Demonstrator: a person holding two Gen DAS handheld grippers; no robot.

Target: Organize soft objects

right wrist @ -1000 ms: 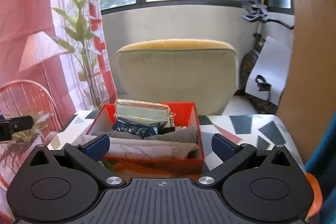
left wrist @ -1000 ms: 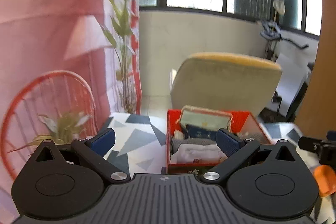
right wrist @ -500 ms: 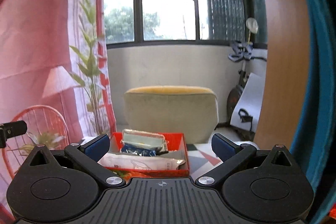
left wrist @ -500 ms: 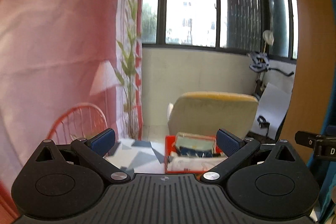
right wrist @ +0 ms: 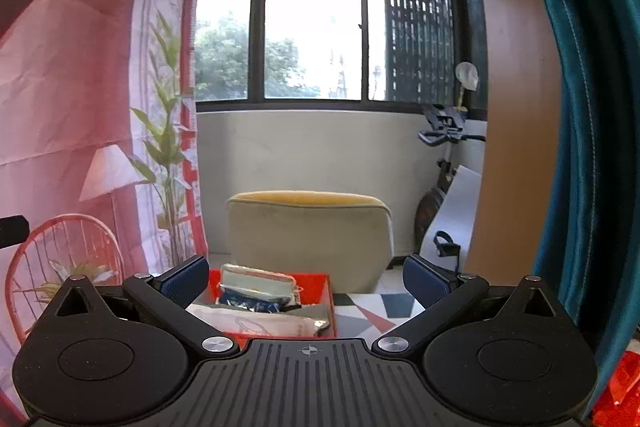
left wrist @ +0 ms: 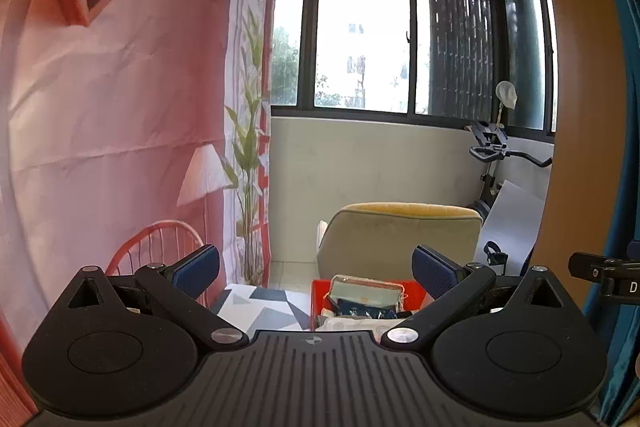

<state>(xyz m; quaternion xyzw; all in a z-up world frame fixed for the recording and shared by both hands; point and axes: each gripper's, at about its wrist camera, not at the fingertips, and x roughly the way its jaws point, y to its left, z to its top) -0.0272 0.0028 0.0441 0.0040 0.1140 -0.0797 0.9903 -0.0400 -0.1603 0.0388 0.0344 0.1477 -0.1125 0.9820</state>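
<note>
Both the left gripper (left wrist: 316,273) and right gripper (right wrist: 306,277) are released and empty; at 12 o'clock, the rectangular red box (right wrist: 322,293) holds folded cloths (right wrist: 260,323) on the geometric-patterned tabletop (right wrist: 360,317).

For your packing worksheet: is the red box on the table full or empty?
Full. The red box holds a folded white cloth, a dark blue packet and a pale pouch rising above its rim.

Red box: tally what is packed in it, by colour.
In the red box:
Pale green pouch: 1
Dark blue packet: 1
White printed cloth: 1
Grey fabric: 1
Total: 4 visible; anything beneath is hidden.
</note>
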